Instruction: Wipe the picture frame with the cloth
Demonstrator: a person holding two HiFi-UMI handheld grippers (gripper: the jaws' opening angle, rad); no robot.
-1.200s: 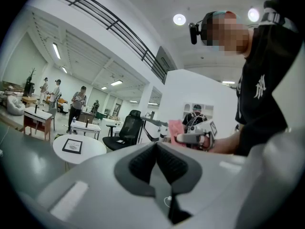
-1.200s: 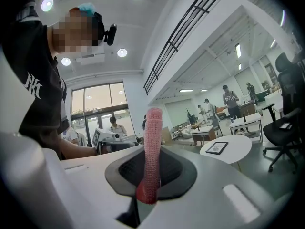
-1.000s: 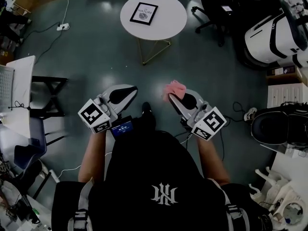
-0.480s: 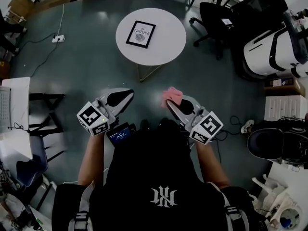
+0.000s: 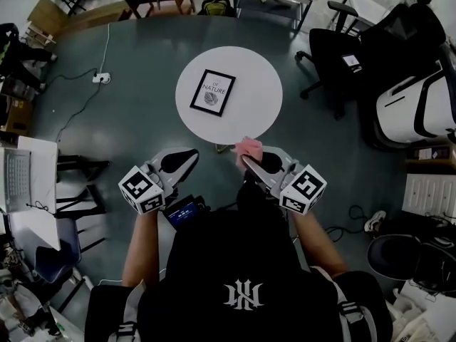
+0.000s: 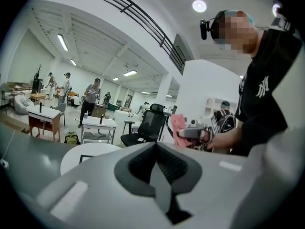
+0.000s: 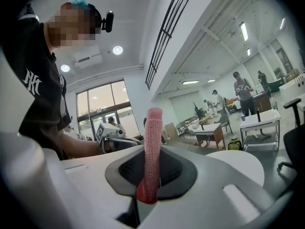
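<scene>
Picture frame (image 5: 213,92) lies flat on the round white table (image 5: 253,102), on the left part of the top and turned a little askew. It has a black border and a white print with a grey round motif, and it is the only thing on the table. The table stands on the dark floor (image 5: 135,120) straight ahead of you.

You hold your right gripper (image 5: 246,159) with its jaws closed tight on the pink cloth (image 5: 248,147). In the right gripper view the cloth stands up from between the jaws as a narrow folded strip, pinched at its lower end. In the head view the cloth shows against the near rim of the table, well apart from the frame and to its right.

You hold your left gripper (image 5: 191,155) level with the right one and to its left, short of the table. Its jaws are together and have nothing between them. The left gripper view looks across toward your right gripper and the cloth, with the table and a corner of the frame low on the left.

A small lit screen (image 5: 184,211) hangs at your waist between your forearms. A black office chair (image 5: 342,66) stands to the right of the table. A white desk (image 5: 32,223) at your left carries an open laptop (image 5: 18,184), and a power strip (image 5: 100,78) lies on the floor beyond it.
</scene>
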